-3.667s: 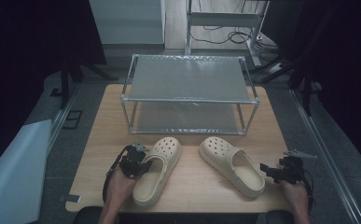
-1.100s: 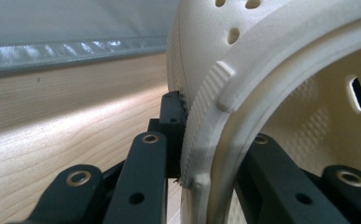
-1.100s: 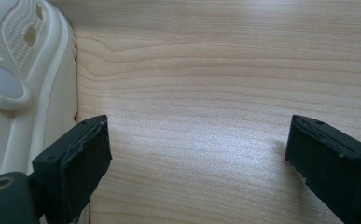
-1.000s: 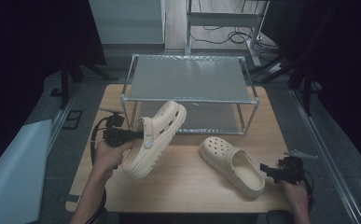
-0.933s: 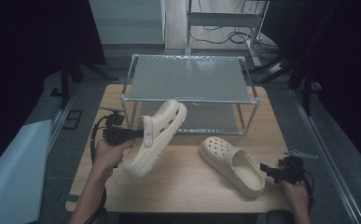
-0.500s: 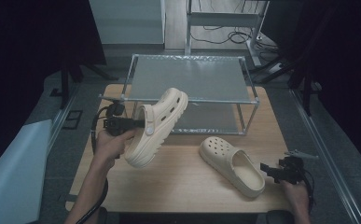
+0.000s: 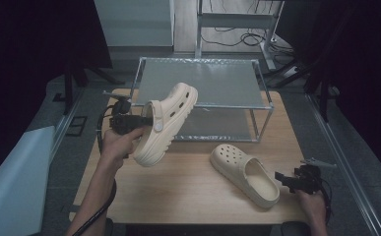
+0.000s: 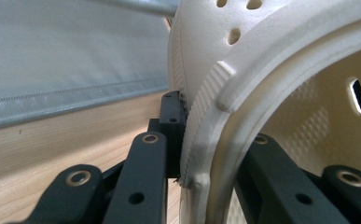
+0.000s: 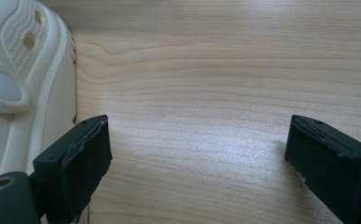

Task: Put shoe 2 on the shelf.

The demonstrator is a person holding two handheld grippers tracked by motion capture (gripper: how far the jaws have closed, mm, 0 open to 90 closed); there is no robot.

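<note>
Clearly our left gripper point(image 7: 141, 123) has its jaws clamped on the side wall of the raised clog point(image 7: 166, 123), one jaw inside the opening and one outside, as the left gripper view confirms. We hold that shoe in the air, tilted, toe toward the metal rack point(image 7: 200, 81). We judge this the carrying step; next we must lift it over the rack's front rail and set it flat on a shelf. Our right gripper point(image 7: 296, 181) waits with jaws wide apart, low over the wooden table point(image 7: 178, 187), just beside the second clog point(image 7: 244, 172).
</note>
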